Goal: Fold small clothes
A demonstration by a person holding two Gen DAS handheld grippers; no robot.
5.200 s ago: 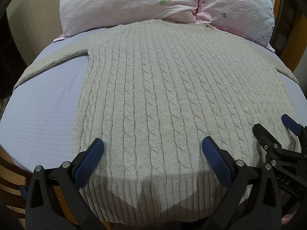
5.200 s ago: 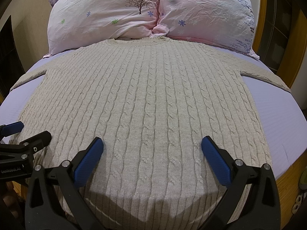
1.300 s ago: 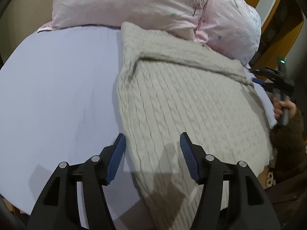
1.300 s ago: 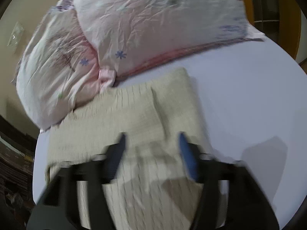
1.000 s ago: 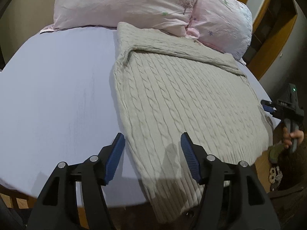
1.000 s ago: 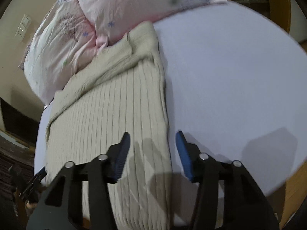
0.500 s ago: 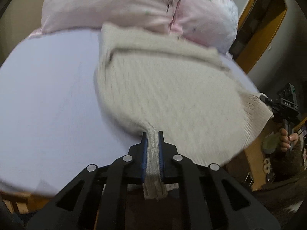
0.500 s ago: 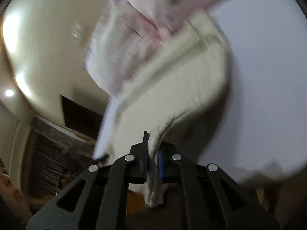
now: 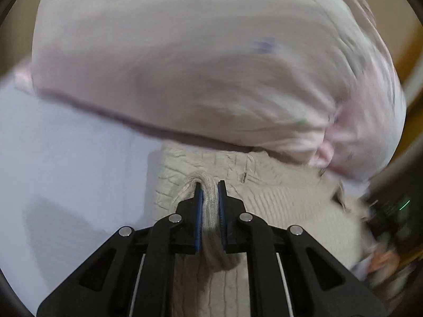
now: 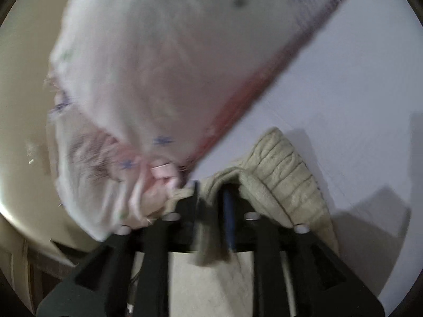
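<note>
A beige cable-knit sweater [image 9: 277, 200] lies on a lavender bed sheet, its sleeves folded in. My left gripper [image 9: 209, 187] is shut on the sweater's ribbed hem and holds it over the collar end, close to the pillows. My right gripper [image 10: 211, 187] is shut on the hem at the other corner, with sweater cloth [image 10: 285, 179] bunched to the right of its fingers. The right wrist view is blurred by motion. The right gripper body shows dimly at the right edge of the left wrist view [image 9: 391, 211].
Two pink flowered pillows [image 9: 198, 66] lean at the head of the bed, right in front of both grippers, and show in the right wrist view too [image 10: 164, 66]. Bare lavender sheet [image 9: 66, 171] spreads to the left and to the right [image 10: 357, 92]. A wooden bed frame edges the right.
Both grippers closed on the sweater's bottom hem corners, lifted them and carried them forward over the body to the collar end near the pillows.
</note>
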